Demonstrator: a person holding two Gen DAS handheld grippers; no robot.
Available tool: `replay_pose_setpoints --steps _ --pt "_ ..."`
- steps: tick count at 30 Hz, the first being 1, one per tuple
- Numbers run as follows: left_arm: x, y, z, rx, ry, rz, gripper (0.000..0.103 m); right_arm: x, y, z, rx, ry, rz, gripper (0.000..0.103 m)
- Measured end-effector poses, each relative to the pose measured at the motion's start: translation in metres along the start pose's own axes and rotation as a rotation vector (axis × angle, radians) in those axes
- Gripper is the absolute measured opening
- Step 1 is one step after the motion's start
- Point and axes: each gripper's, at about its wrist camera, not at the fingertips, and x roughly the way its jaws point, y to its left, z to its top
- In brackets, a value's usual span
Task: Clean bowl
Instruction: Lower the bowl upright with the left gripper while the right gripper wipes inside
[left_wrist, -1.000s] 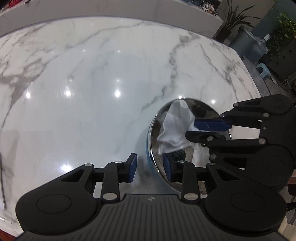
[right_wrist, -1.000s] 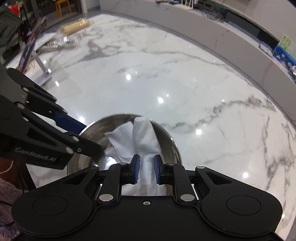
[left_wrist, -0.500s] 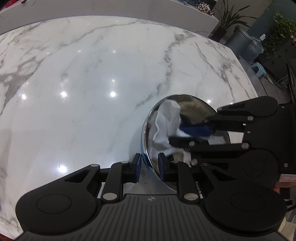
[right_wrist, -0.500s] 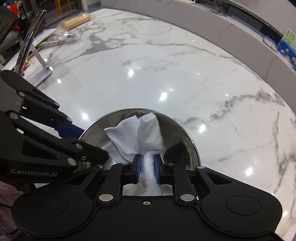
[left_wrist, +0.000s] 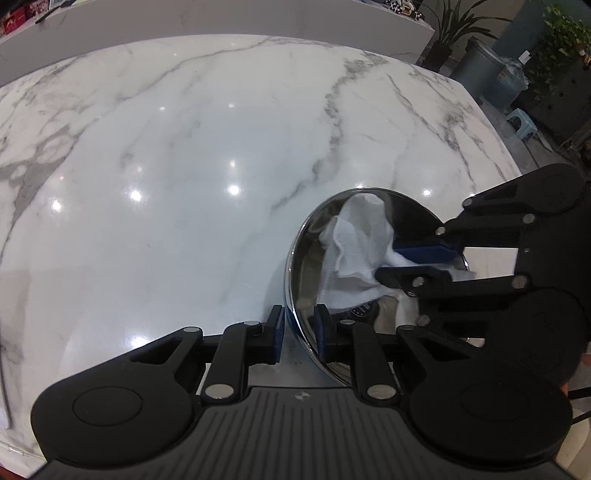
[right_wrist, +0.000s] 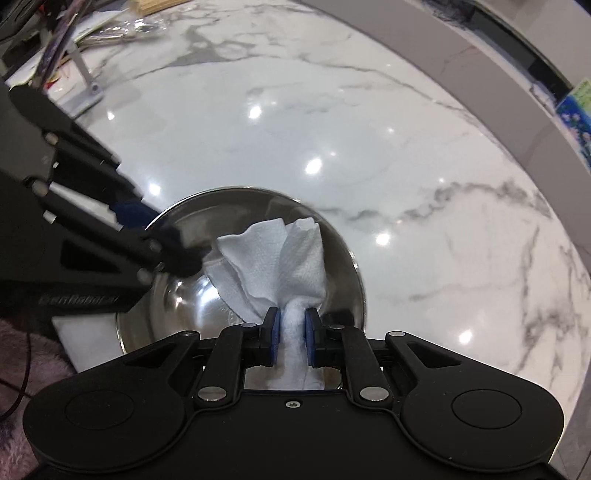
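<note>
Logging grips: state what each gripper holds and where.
Right gripper pinches the white cloth at its bunched end. Left gripper clamps the bowl rim.

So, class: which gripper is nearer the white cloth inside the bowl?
Right. The right gripper is clamped on the white cloth; the left gripper straddles the bowl rim, beside the cloth.

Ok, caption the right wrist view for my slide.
Right hand-held gripper presses a white cloth inside the steel bowl.
</note>
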Motion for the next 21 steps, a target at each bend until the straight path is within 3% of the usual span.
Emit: replay_pose_setpoints --steps 14,17,21 --pt "0.0 0.0 0.001 -0.019 0.004 -0.003 0.016 0.006 -0.01 -0.005 0.085 -0.093 0.211 0.013" --pt "-0.001 -0.001 0.001 -0.011 0.001 0.011 0.016 0.003 -0.004 -0.006 0.03 -0.072 0.2 0.012" --pt "-0.001 -0.003 0.002 -0.004 0.002 0.02 0.016 -0.001 0.007 -0.008 -0.067 -0.058 0.102 0.012"
